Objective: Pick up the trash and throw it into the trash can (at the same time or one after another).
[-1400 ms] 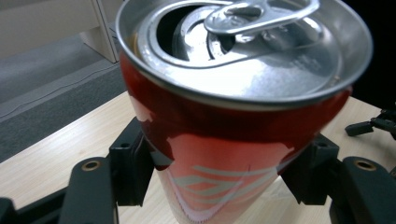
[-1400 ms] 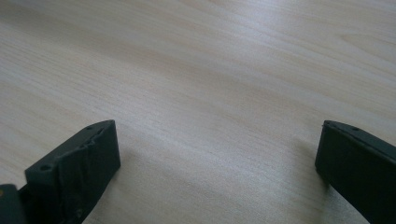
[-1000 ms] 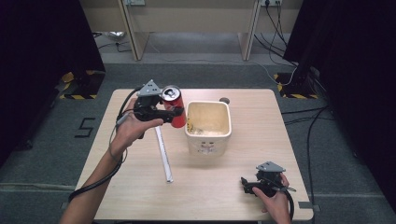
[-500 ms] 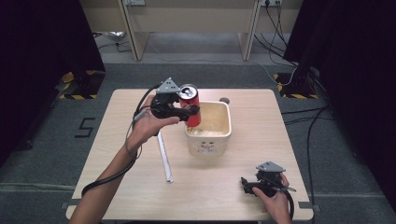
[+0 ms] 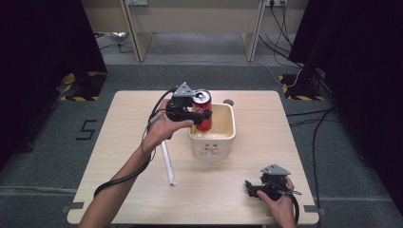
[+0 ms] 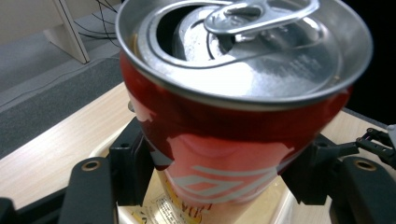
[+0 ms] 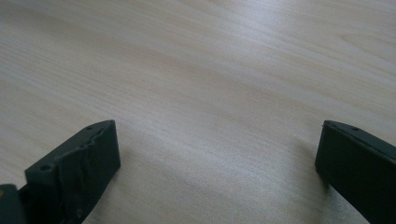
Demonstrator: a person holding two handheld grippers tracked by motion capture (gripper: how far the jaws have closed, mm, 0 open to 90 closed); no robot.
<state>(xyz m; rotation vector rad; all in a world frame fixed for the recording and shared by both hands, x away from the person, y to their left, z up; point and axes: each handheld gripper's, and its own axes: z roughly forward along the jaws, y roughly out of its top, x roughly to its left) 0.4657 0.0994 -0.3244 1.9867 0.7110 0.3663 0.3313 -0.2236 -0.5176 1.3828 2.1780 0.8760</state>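
Observation:
My left gripper [image 5: 205,114] is shut on a red drinks can [image 5: 203,110] with an opened silver top, held upright over the left part of a cream square tub [image 5: 227,138] at the table's middle. In the left gripper view the can [image 6: 233,116] sits between both black pads [image 6: 133,168], with the tub's inside [image 6: 140,215] below it. My right gripper [image 5: 248,187] rests near the front right of the table, open. In the right gripper view its fingers [image 7: 79,163] stand wide apart over bare wood with nothing between them.
A white stick [image 5: 167,162] lies on the light wooden table [image 5: 119,123], left of the tub. A small round grey thing [image 5: 228,102] sits behind the tub. Cables run over the grey floor beyond the table, and desk legs stand at the back.
My left gripper has carried the can to the right, from beside the tub's left wall to over its left part. The right gripper has stayed put.

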